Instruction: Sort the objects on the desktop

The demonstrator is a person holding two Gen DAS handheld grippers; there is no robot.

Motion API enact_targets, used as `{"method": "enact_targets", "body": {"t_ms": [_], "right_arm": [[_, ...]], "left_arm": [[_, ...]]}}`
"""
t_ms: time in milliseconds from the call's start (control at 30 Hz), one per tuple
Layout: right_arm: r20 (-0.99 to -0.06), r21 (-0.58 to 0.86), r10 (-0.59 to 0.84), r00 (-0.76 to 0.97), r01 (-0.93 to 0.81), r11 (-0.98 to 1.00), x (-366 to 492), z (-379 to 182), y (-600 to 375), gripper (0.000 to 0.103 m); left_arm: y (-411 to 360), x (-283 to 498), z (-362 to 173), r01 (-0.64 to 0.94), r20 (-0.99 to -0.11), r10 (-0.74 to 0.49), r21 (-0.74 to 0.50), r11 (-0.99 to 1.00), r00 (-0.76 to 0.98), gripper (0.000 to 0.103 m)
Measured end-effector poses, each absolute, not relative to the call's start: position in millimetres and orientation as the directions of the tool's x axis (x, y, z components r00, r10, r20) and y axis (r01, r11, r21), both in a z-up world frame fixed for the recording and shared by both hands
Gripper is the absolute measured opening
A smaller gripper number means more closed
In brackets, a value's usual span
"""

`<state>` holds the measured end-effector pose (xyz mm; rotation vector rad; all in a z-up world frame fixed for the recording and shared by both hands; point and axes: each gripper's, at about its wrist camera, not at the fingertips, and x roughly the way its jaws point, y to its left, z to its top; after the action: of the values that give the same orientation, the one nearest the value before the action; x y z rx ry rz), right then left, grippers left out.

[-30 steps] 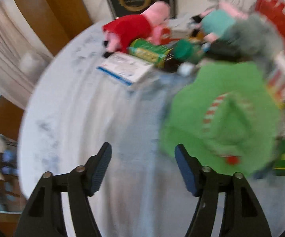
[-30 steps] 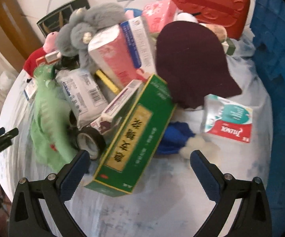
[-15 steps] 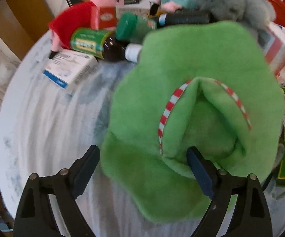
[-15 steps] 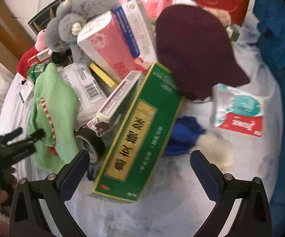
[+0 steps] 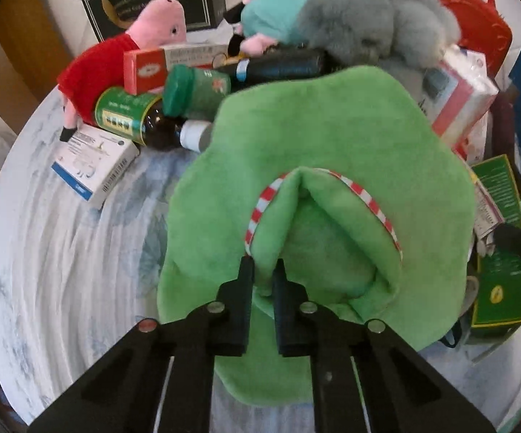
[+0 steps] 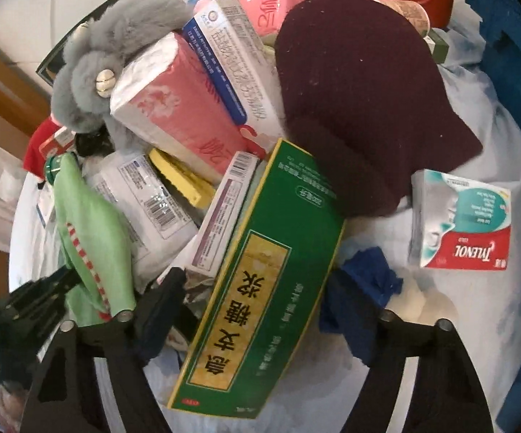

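Observation:
A green fleece hat (image 5: 332,151) with red-and-white trim lies at the left edge of a pile of objects on a round table. My left gripper (image 5: 263,270) is shut on the hat's folded rim. The hat also shows in the right wrist view (image 6: 91,231), with the left gripper (image 6: 55,285) on it. My right gripper (image 6: 260,310) is open, its fingers on either side of a large green box (image 6: 264,288). I cannot tell if the pads touch the box.
The pile holds a grey plush (image 5: 376,14), a pink pig plush in red (image 5: 116,57), a dark bottle (image 5: 138,119), a white-blue box (image 5: 94,158), pink tissue packs (image 6: 177,115), a maroon hat (image 6: 361,86), a Tylenol box (image 6: 462,220). A blue bin (image 6: 513,72) stands at the right.
My left gripper moved in on the green hat and closed on its rim. My right gripper moved forward and its open fingers now straddle the green box.

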<state>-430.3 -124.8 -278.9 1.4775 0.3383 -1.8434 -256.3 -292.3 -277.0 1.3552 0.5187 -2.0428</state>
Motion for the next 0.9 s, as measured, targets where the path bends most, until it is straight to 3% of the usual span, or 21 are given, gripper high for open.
{"method": "enact_targets", "body": {"t_ms": [33, 133, 233, 600, 733, 800, 900], "right_arm": [[-0.924, 0.228, -0.376, -0.076, 0.681, -0.696, -429, -278, -123, 0.065], [-0.914, 0.245, -0.398, -0.079, 0.675, -0.696, -427, -270, -110, 0.056], [-0.904, 0.236, -0.414, -0.107, 0.683, -0.692, -419, -259, -97, 0.055], [-0.85, 0.027, -0.414, -0.326, 0.759, -0.651, -363, -212, -63, 0.055], [-0.878, -0.007, -0.367, -0.308, 0.774, -0.633, -363, -215, -53, 0.055], [-0.897, 0.005, -0.343, -0.277, 0.771, -0.637, -364, -225, -45, 0.059], [-0.918, 0.018, -0.311, -0.245, 0.76, -0.65, -364, -240, -32, 0.073]], "left_arm": [[-292, -255, -275, 0.691, -0.917, -0.285, 0.015, -0.723, -0.279, 0.008], [-288, -247, -263, 0.699, -0.906, -0.301, 0.009, -0.715, -0.297, 0.007], [-278, -240, -246, 0.703, -0.885, -0.333, 0.009, -0.711, -0.325, 0.006], [-256, -191, -172, 0.721, -0.769, -0.486, 0.047, -0.691, -0.415, 0.004], [-251, -182, -156, 0.713, -0.765, -0.471, 0.022, -0.701, -0.439, 0.004], [-250, -180, -163, 0.714, -0.785, -0.455, 0.024, -0.7, -0.42, 0.004], [-259, -173, -187, 0.728, -0.841, -0.384, -0.016, -0.686, -0.381, 0.005]]}}
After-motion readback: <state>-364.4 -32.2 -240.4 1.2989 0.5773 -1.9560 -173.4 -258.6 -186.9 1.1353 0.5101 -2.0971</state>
